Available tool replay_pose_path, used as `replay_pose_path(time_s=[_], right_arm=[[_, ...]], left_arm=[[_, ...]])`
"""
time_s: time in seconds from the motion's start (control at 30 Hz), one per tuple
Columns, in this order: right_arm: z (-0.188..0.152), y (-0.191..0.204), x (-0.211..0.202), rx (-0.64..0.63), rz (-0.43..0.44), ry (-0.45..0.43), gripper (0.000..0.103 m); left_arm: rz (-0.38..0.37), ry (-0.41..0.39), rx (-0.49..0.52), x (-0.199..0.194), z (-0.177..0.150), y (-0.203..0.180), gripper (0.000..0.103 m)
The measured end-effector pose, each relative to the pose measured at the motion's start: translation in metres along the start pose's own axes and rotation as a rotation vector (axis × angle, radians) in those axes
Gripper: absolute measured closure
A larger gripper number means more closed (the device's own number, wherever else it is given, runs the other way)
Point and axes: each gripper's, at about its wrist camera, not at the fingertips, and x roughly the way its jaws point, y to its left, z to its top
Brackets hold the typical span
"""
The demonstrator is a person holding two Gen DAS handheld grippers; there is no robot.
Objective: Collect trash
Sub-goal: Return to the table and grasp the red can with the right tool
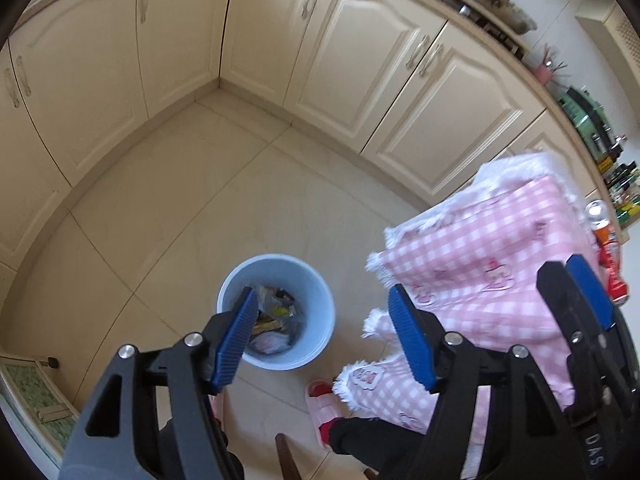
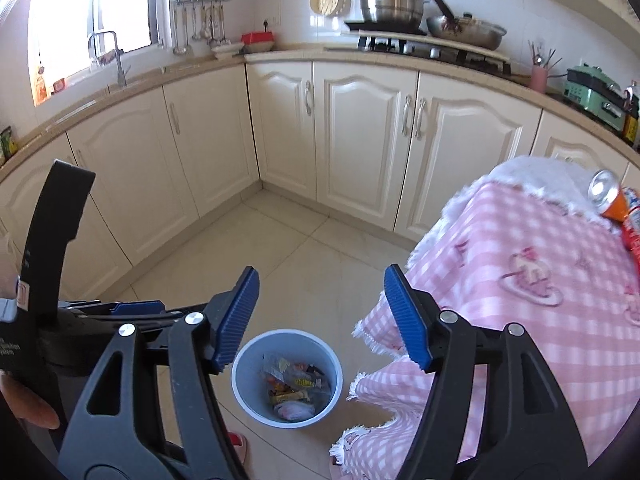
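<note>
A light blue trash bin [image 1: 320,280] stands on the tiled floor, holding several wrappers [image 1: 272,320]; it also shows in the right wrist view [image 2: 248,364]. My left gripper [image 1: 322,334] is open and empty above the bin's right side. My right gripper [image 2: 320,316] is open and empty above the bin and also shows at the left view's right edge [image 1: 576,292]. An orange and red can [image 2: 612,200] lies on the pink checked tablecloth [image 2: 520,256] at the right; it shows in the left wrist view [image 1: 606,240] too.
Cream cabinets [image 2: 352,128] wrap the corner behind the bin. The counter carries a stove with pots [image 2: 396,4], a sink tap [image 2: 116,56] and a green appliance [image 2: 592,92]. A pink slipper [image 1: 322,404] and dark trouser leg stand beside the bin.
</note>
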Motion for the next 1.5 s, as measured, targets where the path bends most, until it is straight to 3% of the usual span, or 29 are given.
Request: replay_pose_path(time_s=[0.17, 0.33, 0.57, 0.73, 0.83, 1.0, 1.2, 1.43, 1.5], right_arm=[[0.011, -0.02, -0.047, 0.003, -0.031, -0.082, 0.037], [0.019, -0.067, -0.092, 0.038, -0.101, -0.155, 0.035], [0.021, -0.187, -0.139, 0.189, -0.24, -0.183, 0.033], [0.014, -0.268, -0.151, 0.27, -0.357, -0.158, 0.033], [0.004, -0.312, -0.142, 0.36, -0.302, -0.103, 0.031], [-0.014, -0.375, -0.097, 0.553, -0.108, 0.046, 0.031], [-0.021, -0.399, -0.061, 0.661, 0.04, 0.099, 0.031], [-0.023, -0.406, -0.039, 0.678, 0.144, 0.142, 0.031], [-0.022, -0.405, -0.035, 0.677, 0.205, 0.147, 0.053]], left_arm=[[-0.037, -0.091, 0.049, -0.043, 0.001, -0.037, 0.037], [-0.121, -0.123, 0.125, -0.066, -0.003, -0.092, 0.036], [-0.238, -0.074, 0.239, -0.058, -0.012, -0.189, 0.036], [-0.264, -0.047, 0.321, -0.042, -0.015, -0.259, 0.036], [-0.276, -0.028, 0.368, -0.029, -0.017, -0.303, 0.036], [-0.274, 0.0, 0.427, -0.01, -0.02, -0.354, 0.036], [-0.264, 0.019, 0.453, 0.005, -0.018, -0.374, 0.036], [-0.263, 0.033, 0.463, 0.017, -0.014, -0.384, 0.036], [-0.265, 0.036, 0.462, 0.019, -0.013, -0.388, 0.036]])
